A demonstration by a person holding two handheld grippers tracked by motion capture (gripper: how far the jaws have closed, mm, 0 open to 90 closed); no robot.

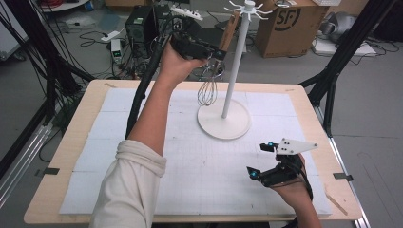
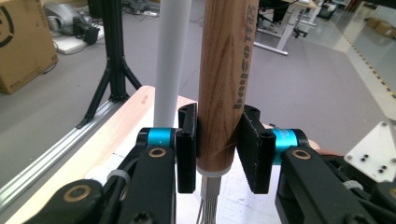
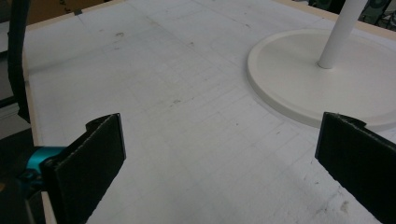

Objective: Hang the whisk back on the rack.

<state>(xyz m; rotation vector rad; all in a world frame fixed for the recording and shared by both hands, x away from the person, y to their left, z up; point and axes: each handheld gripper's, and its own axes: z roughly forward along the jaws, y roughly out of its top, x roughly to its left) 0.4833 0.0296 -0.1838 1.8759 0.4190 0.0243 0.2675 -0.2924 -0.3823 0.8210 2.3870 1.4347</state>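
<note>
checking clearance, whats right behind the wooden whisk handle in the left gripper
The white upright pole of the hook stand rises just behind the wooden whisk handle, which the left gripper clamps. The handle hides part of the pole; whether they touch cannot be told.

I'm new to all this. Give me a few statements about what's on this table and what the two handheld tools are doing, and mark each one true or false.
1. The left gripper is clamped on the wooden handle of a whisk. True.
2. The whisk lies flat on the table. False: it is held up in the air beside the pole of the white stand, wires pointing down.
3. The right gripper holds nothing, its jaws spread wide. True.
4. The white stand has a square base. False: its base is a round disc.
5. The right gripper is lifted high beside the top of the stand. False: it sits low over the near right part of the table.
</note>
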